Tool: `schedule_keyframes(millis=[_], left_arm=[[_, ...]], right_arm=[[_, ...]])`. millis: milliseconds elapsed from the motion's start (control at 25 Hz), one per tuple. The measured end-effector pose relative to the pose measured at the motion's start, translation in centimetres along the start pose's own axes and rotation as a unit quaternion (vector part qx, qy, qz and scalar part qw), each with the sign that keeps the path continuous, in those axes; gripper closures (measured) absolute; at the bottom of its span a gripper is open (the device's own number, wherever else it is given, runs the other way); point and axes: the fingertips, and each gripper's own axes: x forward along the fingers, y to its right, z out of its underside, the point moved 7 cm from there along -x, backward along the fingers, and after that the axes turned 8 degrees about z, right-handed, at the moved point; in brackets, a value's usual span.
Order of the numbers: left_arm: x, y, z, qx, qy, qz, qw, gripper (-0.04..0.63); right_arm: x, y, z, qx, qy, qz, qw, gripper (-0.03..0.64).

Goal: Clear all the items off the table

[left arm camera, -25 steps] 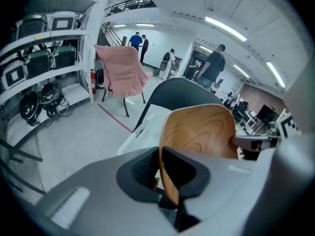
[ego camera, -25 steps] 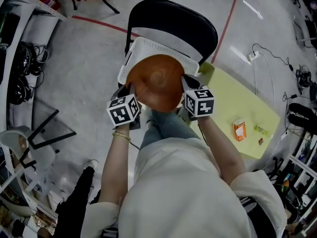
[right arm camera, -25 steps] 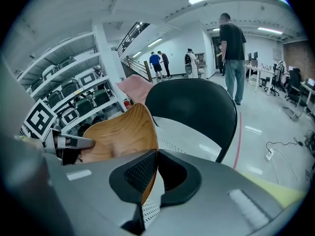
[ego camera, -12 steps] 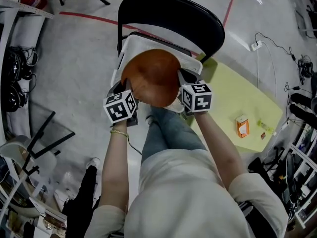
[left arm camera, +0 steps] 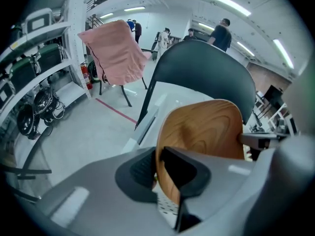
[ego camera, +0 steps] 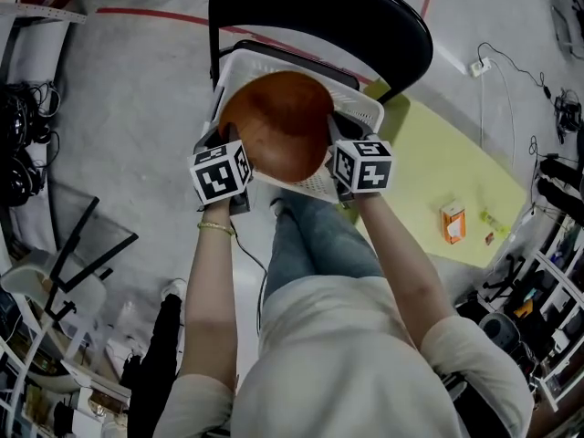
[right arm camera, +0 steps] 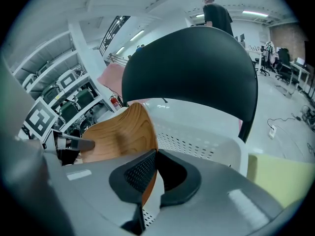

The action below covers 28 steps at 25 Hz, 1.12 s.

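A round wooden bowl (ego camera: 278,126) hangs tilted over a white perforated basket (ego camera: 362,109) that stands on a black chair (ego camera: 319,7). My left gripper (ego camera: 228,142) holds the bowl's left rim and my right gripper (ego camera: 333,142) holds its right rim. In the left gripper view the bowl (left arm camera: 206,132) has its rim between the pads of the left gripper (left arm camera: 158,166), whose jaws have just been opening a little. In the right gripper view the right gripper (right arm camera: 153,168) is shut tight on the thin edge of the bowl (right arm camera: 115,136), above the basket (right arm camera: 206,136).
A yellow-green table (ego camera: 447,167) stands right of the chair and carries an orange box (ego camera: 453,222) and small items (ego camera: 491,219). Shelves with gear line the left side. A pink cloth (left arm camera: 115,50) hangs on a stand farther off. Cables (ego camera: 484,62) lie on the floor.
Both grippers have sunk with the bowl, which now sits lower over the basket on the chair. The bowl stays held at both rims.
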Motion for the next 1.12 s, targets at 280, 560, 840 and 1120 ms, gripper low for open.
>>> schedule_keyframes(millis=[280,560,840,1120], left_arm=[[0.9,-0.1,-0.1,0.019,-0.021,-0.011,0.9995,0.551],[1.0,0.3,-0.3,0.014,-0.015,-0.003,0.9998,0.471],[0.8,0.1,-0.3,-0.004,-0.003,0.004,1.0000,0.437],[0.5,0.6,-0.4,0.012,0.012,-0.001,0.9999,0.419]], right_arm=[[0.9,0.0,0.3,0.006,-0.007,0.008,1.000,0.606],[1.4,-0.5,0.4,0.003,-0.014,0.002,1.000,0.573],[1.6,-0.9,1.4,0.011,-0.022,-0.005,1.000,0.529],[1.1,-0.6,1.1,0.012,-0.013,-0.010,1.000,0.529]])
